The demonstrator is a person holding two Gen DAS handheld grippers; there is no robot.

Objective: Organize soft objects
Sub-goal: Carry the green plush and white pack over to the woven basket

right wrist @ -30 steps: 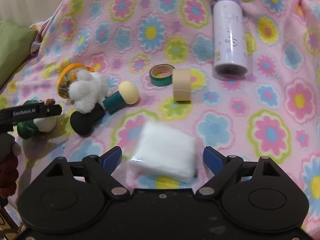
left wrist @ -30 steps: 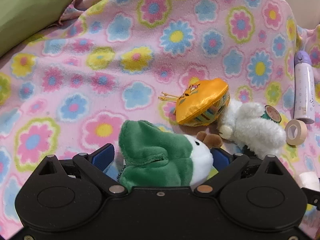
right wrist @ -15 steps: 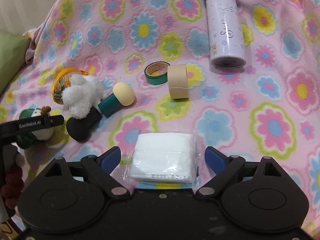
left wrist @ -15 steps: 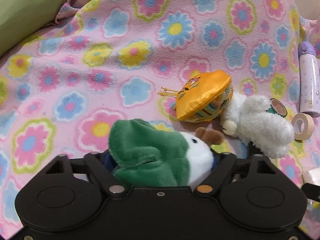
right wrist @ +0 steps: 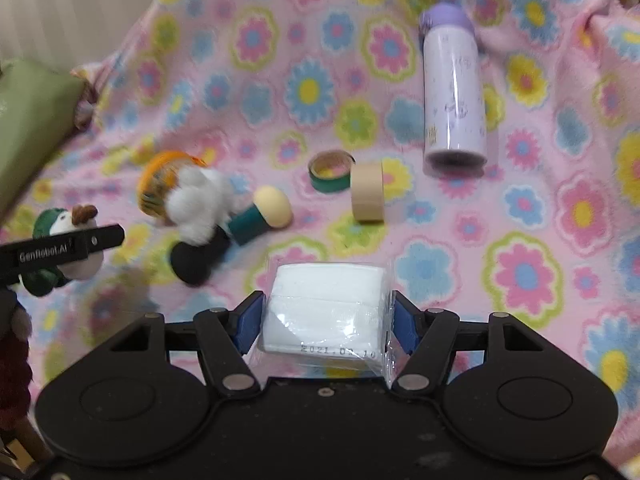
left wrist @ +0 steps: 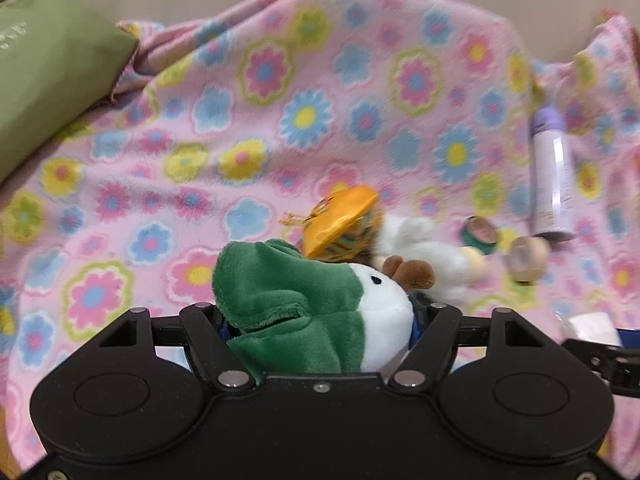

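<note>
My left gripper (left wrist: pixel 318 320) is shut on a green and white plush toy (left wrist: pixel 312 304) and holds it above the flowered blanket (left wrist: pixel 240 120). The toy also shows in the right wrist view (right wrist: pixel 64 240), held in the left gripper at the far left. My right gripper (right wrist: pixel 326 320) is shut on a white tissue pack (right wrist: pixel 326 312) in clear wrap. On the blanket lie an orange pouch (left wrist: pixel 344 224), a white fluffy toy (right wrist: pixel 200 200) and a green stick with a cream round tip (right wrist: pixel 260 216).
A purple bottle (right wrist: pixel 454 96) lies at the back right. A green tape roll (right wrist: pixel 330 172) and a beige tape roll (right wrist: pixel 368 192) sit mid-blanket. A green pillow (left wrist: pixel 44 80) is at the far left. A black round object (right wrist: pixel 196 260) lies under the fluffy toy.
My left gripper has closed on the plush toy and lifted it. My right gripper has moved onto the tissue pack and closed on it.
</note>
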